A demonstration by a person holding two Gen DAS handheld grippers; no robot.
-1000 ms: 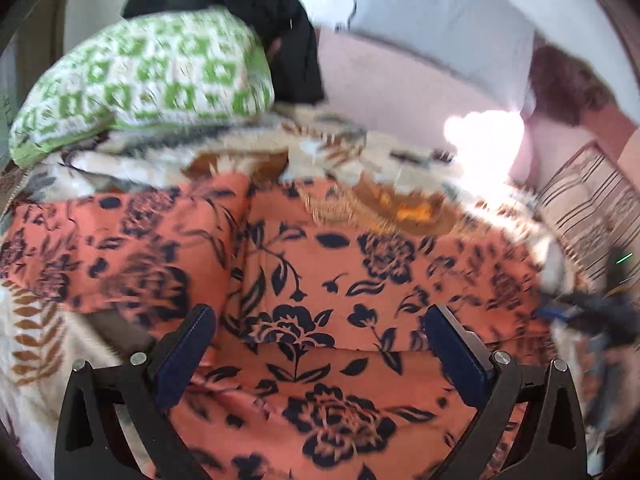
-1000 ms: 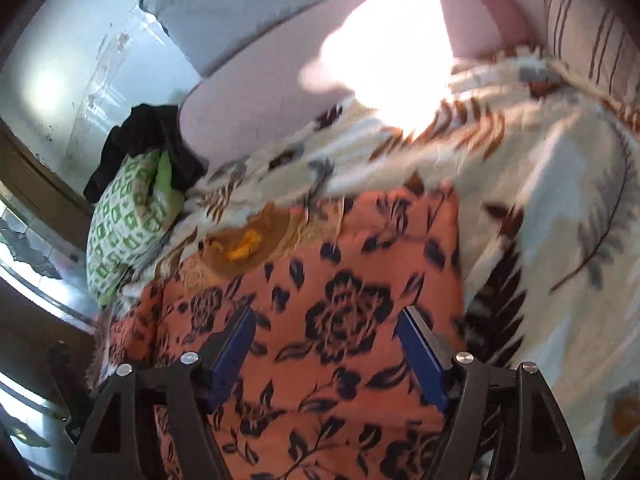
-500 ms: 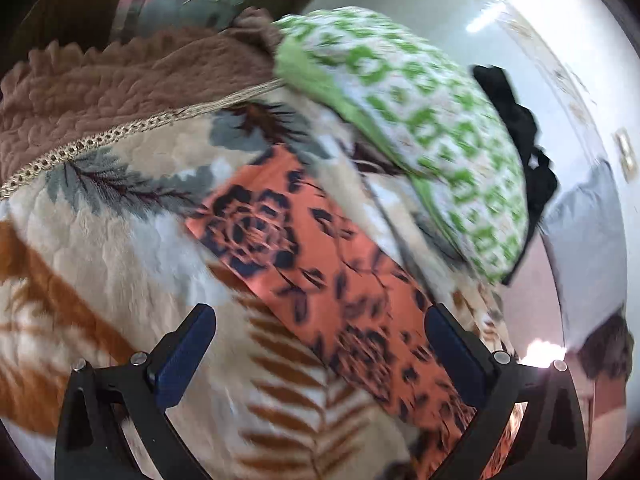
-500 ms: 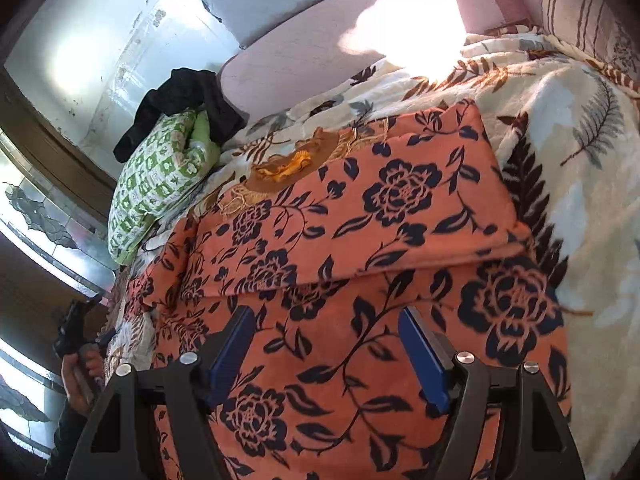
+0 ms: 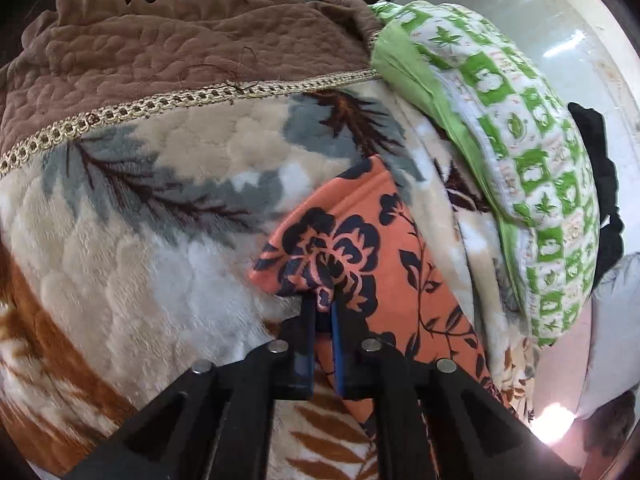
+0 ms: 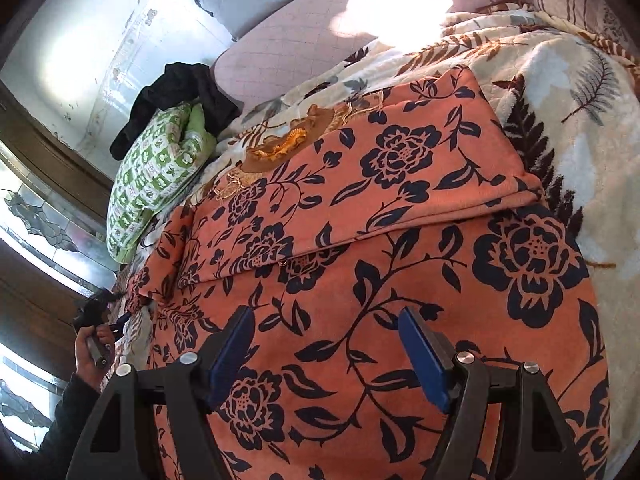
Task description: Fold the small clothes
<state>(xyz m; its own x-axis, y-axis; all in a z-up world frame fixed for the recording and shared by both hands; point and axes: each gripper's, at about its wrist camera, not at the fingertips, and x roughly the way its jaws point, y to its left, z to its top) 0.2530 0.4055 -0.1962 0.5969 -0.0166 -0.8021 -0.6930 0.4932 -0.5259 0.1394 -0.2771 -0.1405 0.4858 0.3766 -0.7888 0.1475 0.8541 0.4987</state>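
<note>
An orange garment with a dark blue flower print lies spread on the bed, one side folded over the middle. In the left wrist view its sleeve end lies on the leaf-print blanket. My left gripper is shut on the sleeve's edge. It also shows small at the far left of the right wrist view. My right gripper is open and empty, hovering over the garment's lower part.
A cream leaf-print blanket covers the bed. A green-and-white pillow and a black cloth lie at the head, a brown quilted cover at the side. A pink headboard stands behind.
My left gripper swung from over the garment's middle to its sleeve end and closed on the edge. My right gripper pulled back a little and stayed open.
</note>
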